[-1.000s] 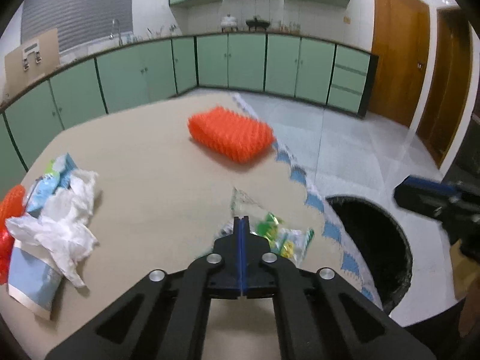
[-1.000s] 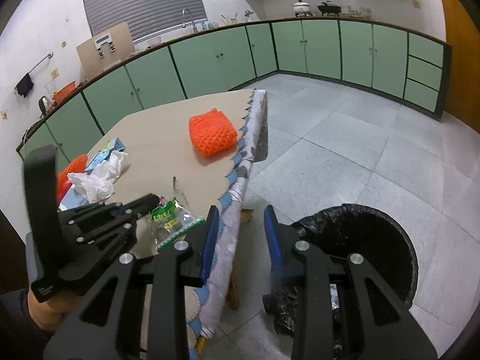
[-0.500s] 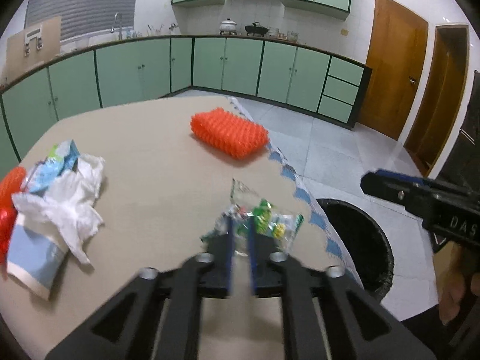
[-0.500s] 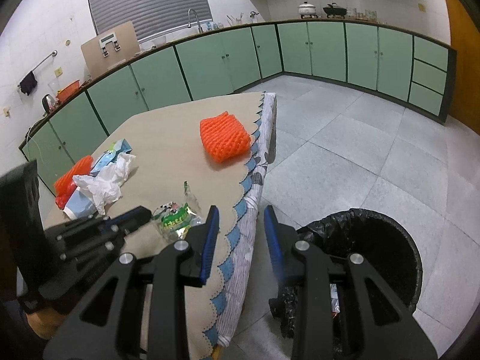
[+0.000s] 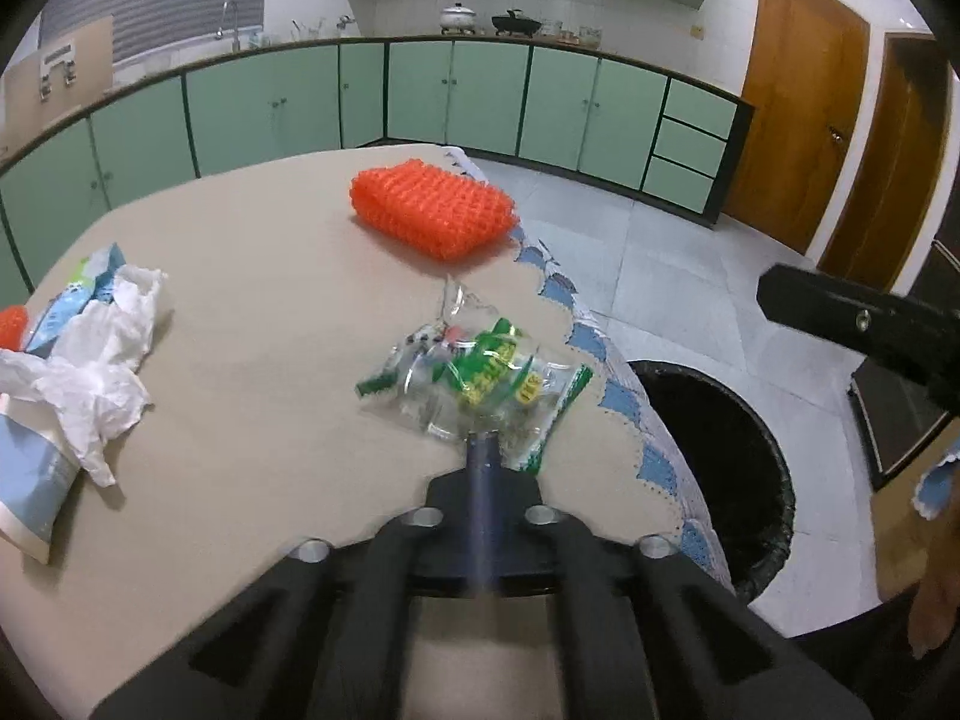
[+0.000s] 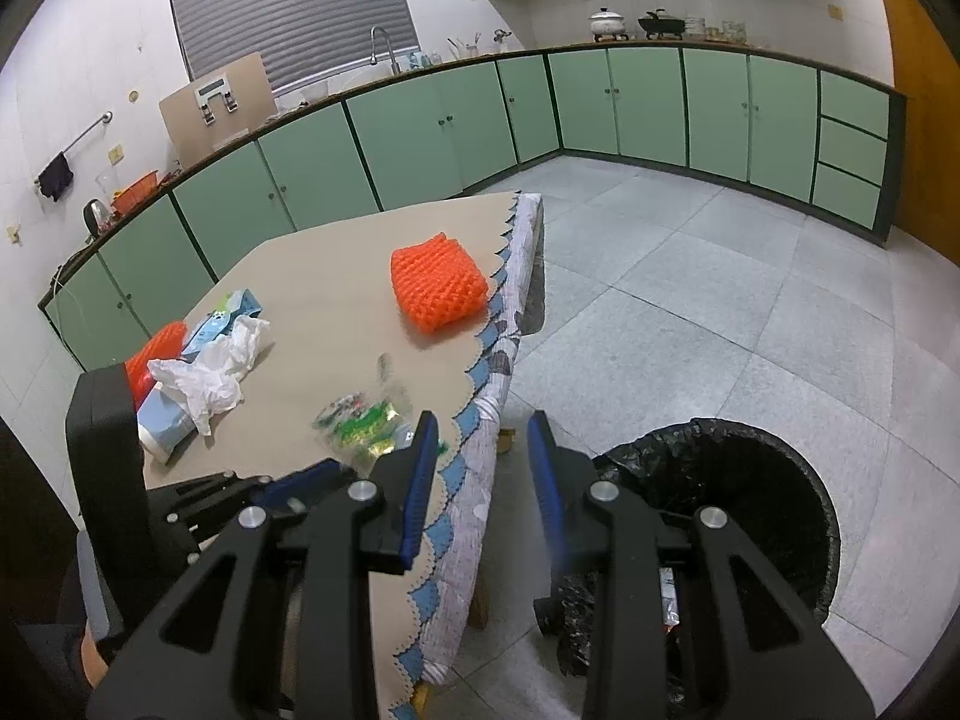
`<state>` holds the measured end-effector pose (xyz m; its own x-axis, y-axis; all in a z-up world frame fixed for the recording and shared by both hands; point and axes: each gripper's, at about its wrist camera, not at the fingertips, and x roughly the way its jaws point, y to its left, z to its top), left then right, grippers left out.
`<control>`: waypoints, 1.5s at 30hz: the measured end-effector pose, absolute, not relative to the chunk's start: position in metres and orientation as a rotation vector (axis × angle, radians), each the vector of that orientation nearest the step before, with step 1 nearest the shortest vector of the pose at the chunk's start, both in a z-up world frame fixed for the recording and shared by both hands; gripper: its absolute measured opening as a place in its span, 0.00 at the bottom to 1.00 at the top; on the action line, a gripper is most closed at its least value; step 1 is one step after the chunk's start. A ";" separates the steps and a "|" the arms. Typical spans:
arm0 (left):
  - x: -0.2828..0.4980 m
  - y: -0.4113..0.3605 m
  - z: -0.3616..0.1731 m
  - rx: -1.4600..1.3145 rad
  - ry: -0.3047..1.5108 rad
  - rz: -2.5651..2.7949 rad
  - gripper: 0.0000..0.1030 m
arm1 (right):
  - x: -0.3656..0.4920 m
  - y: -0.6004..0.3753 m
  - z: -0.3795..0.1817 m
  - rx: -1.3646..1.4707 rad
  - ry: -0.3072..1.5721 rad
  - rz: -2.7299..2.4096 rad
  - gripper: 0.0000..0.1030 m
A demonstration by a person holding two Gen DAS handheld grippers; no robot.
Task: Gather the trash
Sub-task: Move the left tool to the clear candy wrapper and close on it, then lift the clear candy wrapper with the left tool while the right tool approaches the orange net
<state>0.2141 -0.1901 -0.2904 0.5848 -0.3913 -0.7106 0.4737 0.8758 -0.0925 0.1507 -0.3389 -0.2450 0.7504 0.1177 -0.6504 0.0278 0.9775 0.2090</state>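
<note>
A clear plastic wrapper with green and yellow print [image 5: 474,375] lies near the table's right edge; it also shows in the right wrist view [image 6: 366,420]. My left gripper [image 5: 483,444] is shut on the wrapper's near edge. My right gripper [image 6: 483,450] is open and empty, held over the table edge and above a black-lined trash bin [image 6: 750,480]. The bin [image 5: 720,468] stands on the floor beside the table. An orange foam net [image 5: 432,213] and a crumpled white tissue [image 5: 102,360] lie on the table.
A blue-and-white packet [image 5: 36,480] and another orange net [image 5: 12,327] lie at the table's left. The tablecloth [image 6: 480,480] hangs over the table's edge. Green cabinets [image 6: 660,108] line the walls. Wooden doors [image 5: 798,132] stand at the right.
My left gripper opened, moved forward onto the wrapper and shut on its near edge. My right gripper stayed open above the bin and rose slightly.
</note>
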 end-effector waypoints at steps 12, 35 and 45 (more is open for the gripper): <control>0.210 -0.177 -0.256 0.084 0.694 -0.508 0.00 | 0.153 -0.331 -0.244 0.201 0.722 0.060 0.30; 0.229 -0.209 -0.294 0.144 0.775 -0.440 0.07 | 0.162 -0.368 -0.287 0.240 0.698 0.037 0.62; 0.221 -0.180 -0.268 0.083 0.667 -0.446 0.02 | 0.163 -0.361 -0.278 0.225 0.688 0.054 0.60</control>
